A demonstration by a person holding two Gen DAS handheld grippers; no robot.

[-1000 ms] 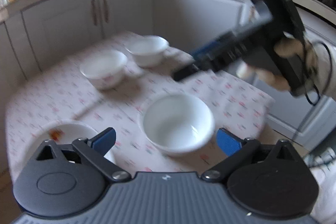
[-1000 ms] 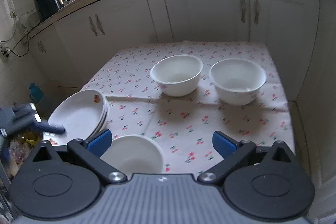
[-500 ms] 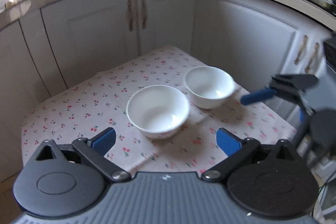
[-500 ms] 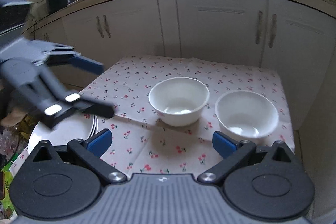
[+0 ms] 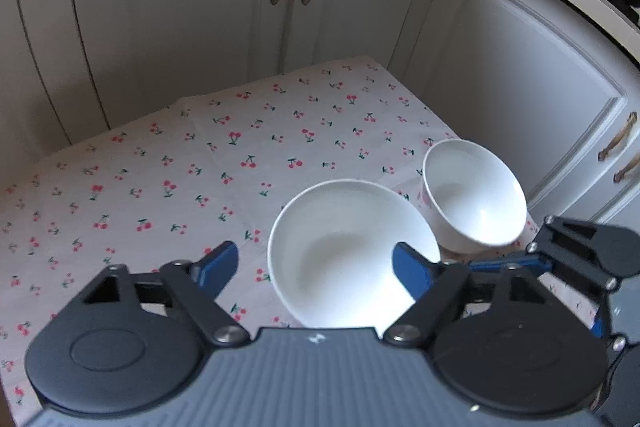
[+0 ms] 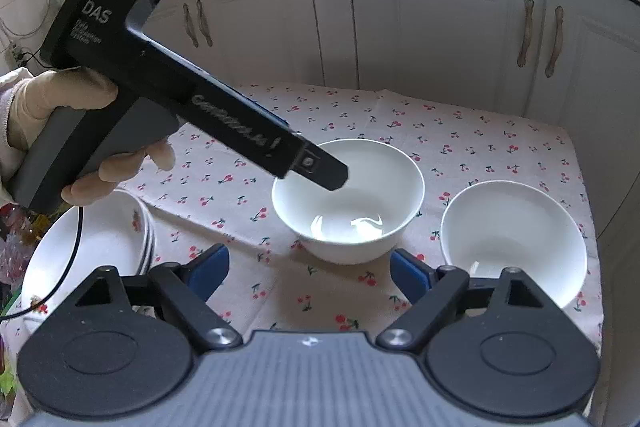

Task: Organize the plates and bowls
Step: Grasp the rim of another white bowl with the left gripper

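Two white bowls (image 6: 348,201) (image 6: 514,239) side by side on cherry-print tablecloth (image 6: 460,131), stacked plates (image 6: 100,239) at its left edge, grey cabinets (image 6: 432,19) behind; left gripper (image 5: 314,265) astride nearer bowl's wall, jaws apart, just closing; right gripper (image 6: 310,273) likewise, nothing between.

Left gripper (image 5: 316,263): pitched steeply downward, blue-padded fingers (image 5: 218,261) apart; jaws have just been closing, pads not pressing on anything. Seen from the right wrist view, its black body slants down from upper left, one dark finger tip leading. Left hand (image 6: 72,131), in a pale glove, wraps the grey handle; fingers of the hand curl beneath it, sleeve cuff at the wrist.

Right gripper (image 6: 310,269): angled downward, fingers (image 6: 210,267) spread wide; jaws have just been closing a little, nothing gripped. Its linkage shows at the right edge of the left wrist view.
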